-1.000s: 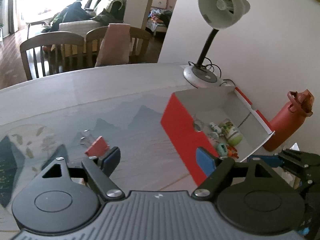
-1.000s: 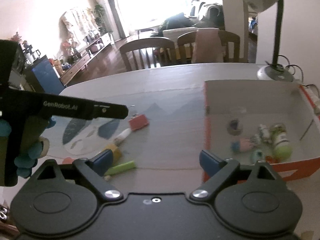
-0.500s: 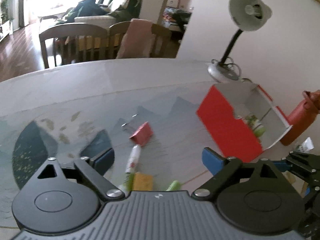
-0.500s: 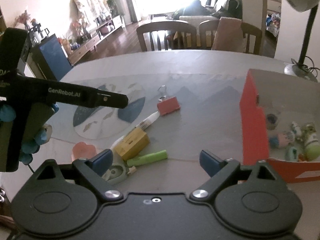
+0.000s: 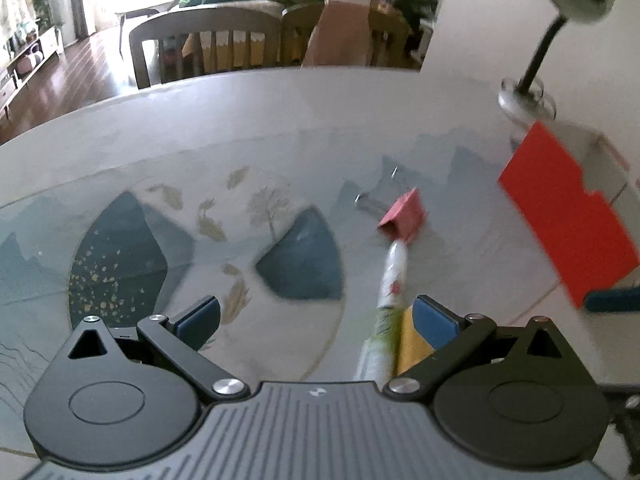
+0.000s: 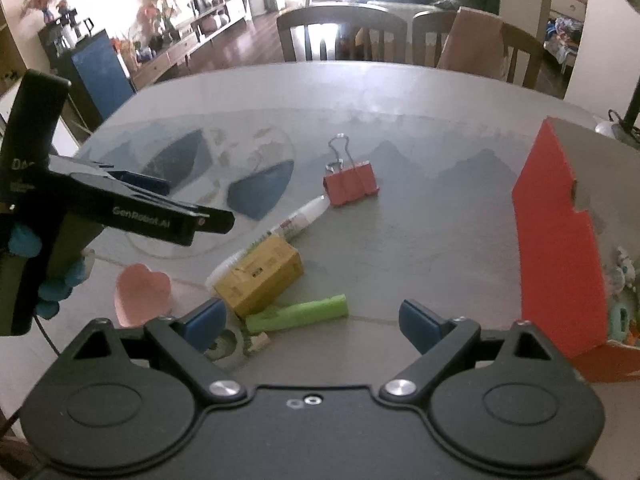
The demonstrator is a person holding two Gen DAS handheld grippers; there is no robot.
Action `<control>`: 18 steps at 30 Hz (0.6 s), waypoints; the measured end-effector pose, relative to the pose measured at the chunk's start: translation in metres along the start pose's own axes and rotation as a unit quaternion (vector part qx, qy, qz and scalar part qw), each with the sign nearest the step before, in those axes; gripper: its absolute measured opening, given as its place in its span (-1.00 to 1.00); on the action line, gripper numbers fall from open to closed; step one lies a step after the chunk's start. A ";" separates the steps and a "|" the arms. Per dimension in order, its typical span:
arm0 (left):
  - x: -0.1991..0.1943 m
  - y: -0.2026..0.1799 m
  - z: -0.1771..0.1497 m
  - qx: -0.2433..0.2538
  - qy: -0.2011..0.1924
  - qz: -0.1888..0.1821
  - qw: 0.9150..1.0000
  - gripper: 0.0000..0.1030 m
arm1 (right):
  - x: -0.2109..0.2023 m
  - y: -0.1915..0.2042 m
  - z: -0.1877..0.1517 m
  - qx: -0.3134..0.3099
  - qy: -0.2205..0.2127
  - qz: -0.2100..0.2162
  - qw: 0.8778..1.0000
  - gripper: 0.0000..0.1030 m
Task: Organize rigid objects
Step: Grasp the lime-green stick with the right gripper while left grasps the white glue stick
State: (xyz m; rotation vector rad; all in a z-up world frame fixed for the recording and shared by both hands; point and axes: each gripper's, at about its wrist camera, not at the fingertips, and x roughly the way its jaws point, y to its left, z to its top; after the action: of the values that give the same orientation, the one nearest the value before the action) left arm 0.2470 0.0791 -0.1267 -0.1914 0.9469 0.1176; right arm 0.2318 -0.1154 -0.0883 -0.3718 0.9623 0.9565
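On the patterned bench (image 6: 420, 216), both claws gape empty: right claw (image 6: 308, 322) low centre, left claw (image 6: 176, 204), marked "GenRobot.AI", at left.

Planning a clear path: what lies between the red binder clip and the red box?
Nothing: in the right wrist view the table is bare between the red binder clip and the red box.

I see red binder clip (image 6: 351, 187) upright on desk (image 6: 420, 128); white tube (image 6: 298, 222), yellow box (image 6: 260, 275), green cylinder (image 6: 298, 314) lying nearer; red box (image 6: 558, 248) open, right.
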 end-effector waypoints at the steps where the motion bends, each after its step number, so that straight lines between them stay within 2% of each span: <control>1: 0.004 0.000 -0.002 0.005 0.006 -0.001 1.000 1.00 | 0.004 -0.001 0.000 -0.001 0.006 0.000 1.000 0.81; 5: 0.014 0.000 -0.008 0.017 0.020 -0.021 0.999 1.00 | 0.016 -0.002 -0.003 -0.007 0.023 0.007 1.000 0.81; 10: 0.027 -0.008 -0.011 0.041 0.032 -0.028 0.998 1.00 | 0.028 0.001 -0.003 -0.021 0.036 0.012 0.999 0.81; 18: 0.037 -0.003 -0.004 0.022 0.027 -0.035 0.999 1.00 | 0.050 0.009 -0.003 -0.047 0.052 0.010 0.997 0.76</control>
State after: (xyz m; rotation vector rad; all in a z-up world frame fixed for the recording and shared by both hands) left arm 0.2660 0.0762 -0.1588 -0.1878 0.9944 0.0276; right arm 0.2339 -0.0865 -0.1299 -0.4971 1.0190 1.0105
